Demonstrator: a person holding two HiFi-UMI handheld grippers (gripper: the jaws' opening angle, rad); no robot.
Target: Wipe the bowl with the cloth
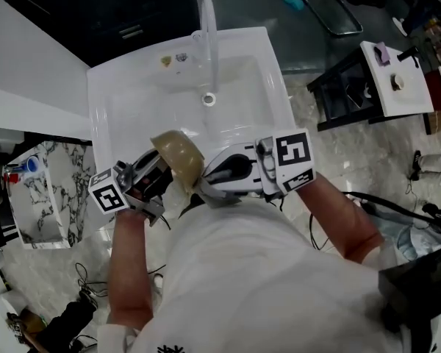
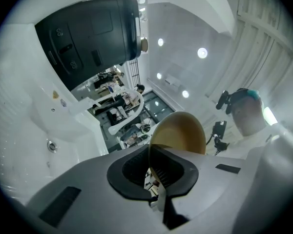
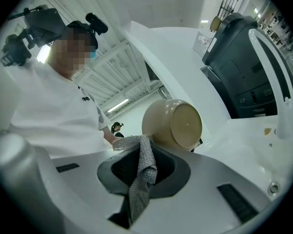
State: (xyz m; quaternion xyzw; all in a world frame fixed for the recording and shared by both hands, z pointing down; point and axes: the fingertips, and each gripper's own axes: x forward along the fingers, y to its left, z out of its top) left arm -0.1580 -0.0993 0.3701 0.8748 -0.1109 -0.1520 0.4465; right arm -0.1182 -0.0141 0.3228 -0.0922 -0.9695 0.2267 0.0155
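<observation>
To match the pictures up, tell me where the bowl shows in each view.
Head view: the bowl is at centre, just below the middle.
Left gripper view: the bowl is right of centre, its rim pinched between the jaws.
Right gripper view: the bowl is near centre, just above the cloth.
Shared landmark: the white sink.

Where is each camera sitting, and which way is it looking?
Head view: on the person's head, looking down at the sink; forearms, white shirt, left claw and right claw show.
Left gripper view: on the left claw, looking along its jaws, shut on the bowl; shirt at right.
Right gripper view: on the right claw, looking along its jaws, shut on the cloth; shirt at left.
Shared: all three show the bowl.
</observation>
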